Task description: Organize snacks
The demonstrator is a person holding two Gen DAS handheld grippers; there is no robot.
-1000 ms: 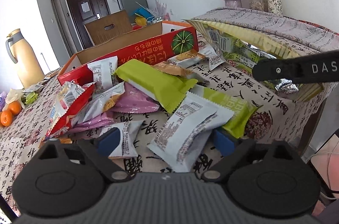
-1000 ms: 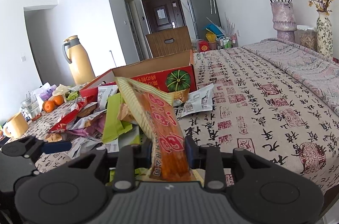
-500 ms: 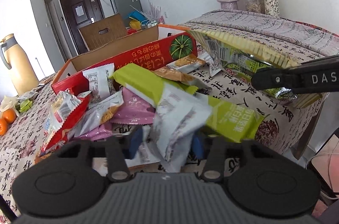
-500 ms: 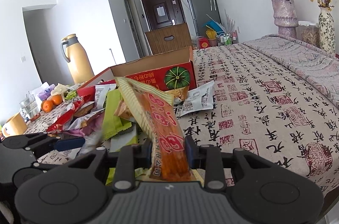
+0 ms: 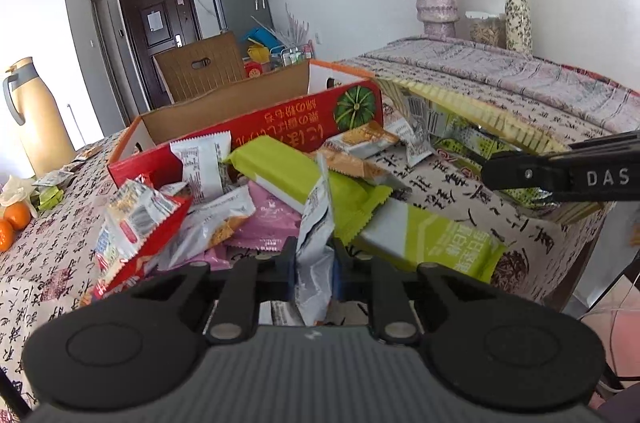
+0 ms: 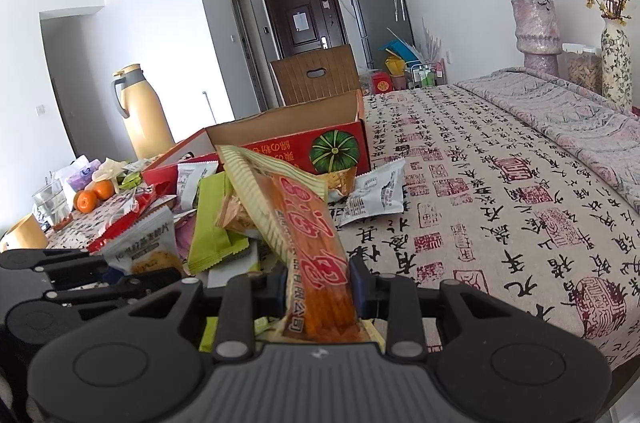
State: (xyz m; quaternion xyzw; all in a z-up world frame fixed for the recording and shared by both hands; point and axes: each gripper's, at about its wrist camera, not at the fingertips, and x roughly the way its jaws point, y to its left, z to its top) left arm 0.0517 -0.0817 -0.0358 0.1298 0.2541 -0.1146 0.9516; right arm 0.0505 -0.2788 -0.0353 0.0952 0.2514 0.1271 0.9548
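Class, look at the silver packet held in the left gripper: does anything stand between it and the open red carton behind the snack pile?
The silver packet must pass over the snack pile, notably the green packet, heaped against the red carton; the carton's top is open.

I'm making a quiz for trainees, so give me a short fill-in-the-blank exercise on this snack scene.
1. The left gripper is shut on a ____ packet.
2. The right gripper is shut on an ____ packet.
3. The open red box has a green ____ printed on it.

Missing words: silver; orange; pumpkin
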